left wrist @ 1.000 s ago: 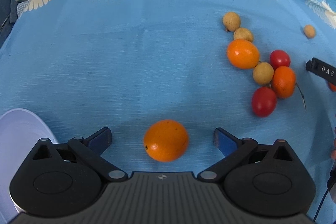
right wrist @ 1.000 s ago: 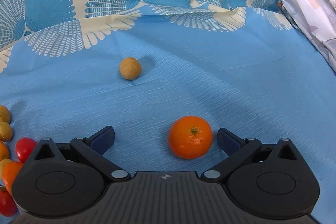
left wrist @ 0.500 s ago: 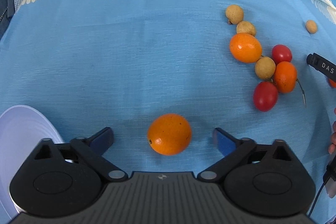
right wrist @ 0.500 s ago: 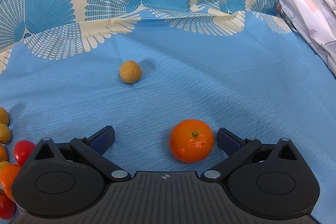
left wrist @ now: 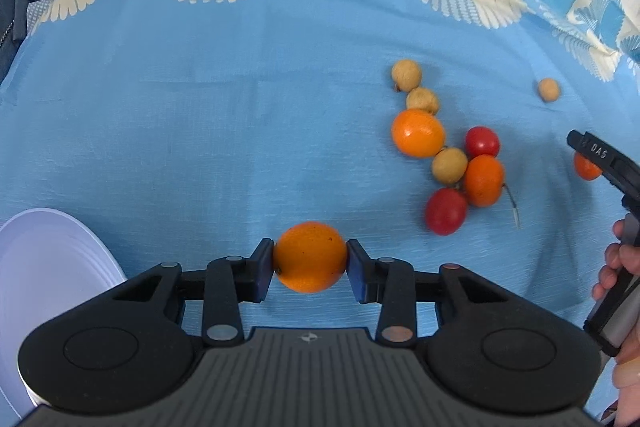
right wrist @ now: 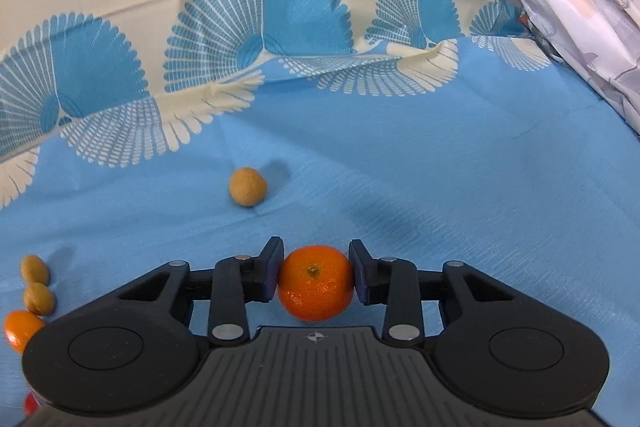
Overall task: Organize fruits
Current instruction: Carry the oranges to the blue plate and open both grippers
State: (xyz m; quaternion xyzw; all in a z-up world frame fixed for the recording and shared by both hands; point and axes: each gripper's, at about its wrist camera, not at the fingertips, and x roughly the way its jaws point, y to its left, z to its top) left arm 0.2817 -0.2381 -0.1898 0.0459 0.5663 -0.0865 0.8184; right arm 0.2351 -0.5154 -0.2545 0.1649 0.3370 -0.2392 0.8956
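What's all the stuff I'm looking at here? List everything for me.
left orange: 1, orange, between the left gripper's fingers
mandarin: 1, orange, between the right gripper's fingers
loose oranges: 2, orange, in the fruit cluster
tomatoes: 2, red, same cluster
longans: 4, tan, three in the cluster, one apart
plate: 1, white, left edge
tablecloth: 1, blue with cream fan print, under everything
left gripper: 1, black, closed
right gripper: 1, black, closed

Home setting, patterned blue tablecloth (left wrist: 224, 115), white plate (left wrist: 48, 267), scattered fruit
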